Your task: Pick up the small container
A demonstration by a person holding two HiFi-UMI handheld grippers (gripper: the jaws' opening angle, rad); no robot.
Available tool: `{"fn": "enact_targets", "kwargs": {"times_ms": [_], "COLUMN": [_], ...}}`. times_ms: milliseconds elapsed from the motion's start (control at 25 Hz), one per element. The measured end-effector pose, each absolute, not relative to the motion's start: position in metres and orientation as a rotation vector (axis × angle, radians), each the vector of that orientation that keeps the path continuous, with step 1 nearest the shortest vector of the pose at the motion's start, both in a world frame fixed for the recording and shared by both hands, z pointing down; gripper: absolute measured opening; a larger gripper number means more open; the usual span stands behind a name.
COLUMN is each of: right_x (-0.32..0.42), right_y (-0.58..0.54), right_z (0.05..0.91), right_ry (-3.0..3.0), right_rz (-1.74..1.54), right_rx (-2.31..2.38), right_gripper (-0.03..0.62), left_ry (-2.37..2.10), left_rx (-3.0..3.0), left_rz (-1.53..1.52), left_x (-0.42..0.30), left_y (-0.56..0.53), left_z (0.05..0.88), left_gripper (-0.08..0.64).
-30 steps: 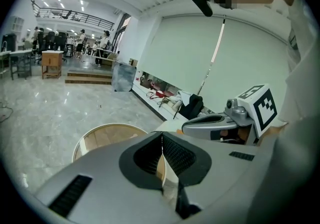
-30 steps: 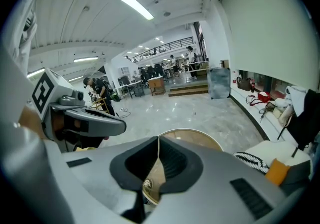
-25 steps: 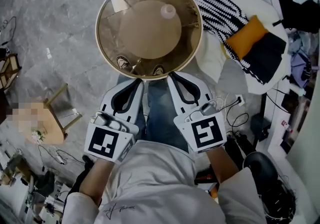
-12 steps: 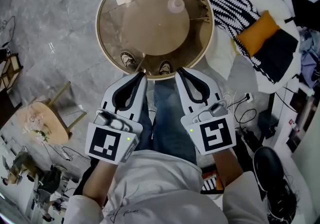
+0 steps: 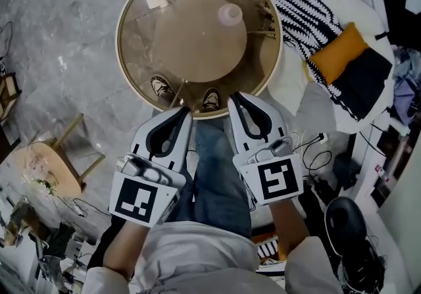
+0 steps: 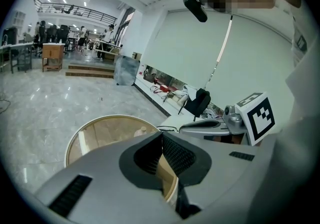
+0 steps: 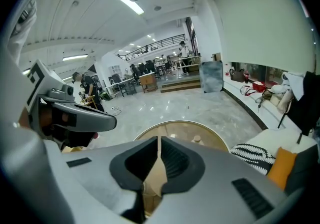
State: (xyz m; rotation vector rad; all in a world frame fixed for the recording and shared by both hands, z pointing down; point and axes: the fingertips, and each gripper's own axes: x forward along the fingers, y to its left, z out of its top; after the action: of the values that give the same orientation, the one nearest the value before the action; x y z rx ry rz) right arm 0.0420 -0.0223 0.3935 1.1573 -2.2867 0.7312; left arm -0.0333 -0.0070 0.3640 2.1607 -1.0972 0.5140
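The small container [image 5: 230,14], a pale translucent pot with a lid, stands right of centre on the round glass table [image 5: 129,56]. It shows small in the left gripper view [image 6: 143,129] and in the right gripper view [image 7: 197,139]. Both grippers hang side by side over the person's lap, short of the table's near rim. My left gripper [image 5: 186,110] is shut with nothing in it, its pads meeting [image 6: 161,134]. My right gripper [image 5: 235,97] is also shut and empty [image 7: 159,140]. The container lies well beyond both.
The person's shoes [image 5: 161,86] show through the glass at the near rim. A white seat with a black-and-white striped throw [image 5: 299,10] and an orange cushion [image 5: 337,46] stands right of the table. A small wooden stool [image 5: 59,161] and cables lie left; a black chair [image 5: 345,220] is at lower right.
Both grippers have sunk a little and their tips now sit closer to the table's near rim. Both stayed shut and empty.
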Motion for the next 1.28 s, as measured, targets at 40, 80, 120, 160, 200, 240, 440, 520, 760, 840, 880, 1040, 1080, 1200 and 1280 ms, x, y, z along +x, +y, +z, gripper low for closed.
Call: {"fn": "enact_targets", "kwargs": {"times_ms": [40, 80, 120, 160, 200, 240, 440, 520, 760, 840, 880, 1040, 1080, 1200, 1280], "right_x": [0.043, 0.043, 0.043, 0.042, 0.041, 0.04, 0.04, 0.04, 0.047, 0.05, 0.052, 0.055, 0.056, 0.058, 0.058], "right_y": [-0.025, -0.028, -0.031, -0.034, -0.037, -0.039, -0.047, -0.051, -0.065, -0.069, -0.072, -0.081, -0.084, -0.094, -0.1], "right_z": [0.399, 0.404, 0.409, 0.413, 0.418, 0.423, 0.447, 0.456, 0.485, 0.494, 0.498, 0.513, 0.517, 0.526, 0.532], "right_ry": [-2.284, -2.284, -2.286, -2.29, -2.292, -2.29, -2.276, -2.269, -2.235, -2.22, -2.213, -2.196, -2.194, -2.193, -2.188], "right_rz": [0.733, 0.733, 0.728, 0.72, 0.715, 0.713, 0.745, 0.772, 0.789, 0.793, 0.793, 0.78, 0.773, 0.746, 0.74], "right_rx": [1.162, 1.166, 1.169, 1.17, 1.17, 1.169, 1.174, 1.186, 1.215, 1.229, 1.236, 1.25, 1.255, 1.274, 1.285], "right_gripper": [0.018, 0.018, 0.018, 0.018, 0.018, 0.018, 0.018, 0.018, 0.061, 0.064, 0.065, 0.074, 0.074, 0.077, 0.077], "left_ry": [-1.097, -1.097, -1.097, -1.096, -1.094, -1.091, -1.076, -1.064, -1.05, -1.041, -1.038, -1.039, -1.04, -1.041, -1.035], "left_rx": [2.156, 2.151, 2.146, 2.141, 2.136, 2.132, 2.116, 2.111, 2.103, 2.102, 2.101, 2.091, 2.09, 2.087, 2.082], "left_rz": [0.517, 0.518, 0.518, 0.517, 0.517, 0.517, 0.525, 0.535, 0.536, 0.542, 0.544, 0.54, 0.536, 0.533, 0.539], "left_x": [-0.033, -0.033, -0.033, -0.034, -0.035, -0.036, -0.036, -0.037, -0.036, -0.035, -0.035, -0.036, -0.037, -0.037, -0.039], "left_y": [-0.007, -0.008, -0.008, -0.009, -0.009, -0.01, -0.013, -0.013, -0.017, -0.019, -0.02, -0.026, -0.027, -0.03, -0.031], "left_z": [0.367, 0.371, 0.374, 0.377, 0.38, 0.383, 0.394, 0.4, 0.414, 0.419, 0.421, 0.427, 0.428, 0.432, 0.436], "left_gripper": [0.018, 0.018, 0.018, 0.018, 0.018, 0.018, 0.018, 0.018, 0.018, 0.018, 0.018, 0.018, 0.018, 0.018, 0.018]}}
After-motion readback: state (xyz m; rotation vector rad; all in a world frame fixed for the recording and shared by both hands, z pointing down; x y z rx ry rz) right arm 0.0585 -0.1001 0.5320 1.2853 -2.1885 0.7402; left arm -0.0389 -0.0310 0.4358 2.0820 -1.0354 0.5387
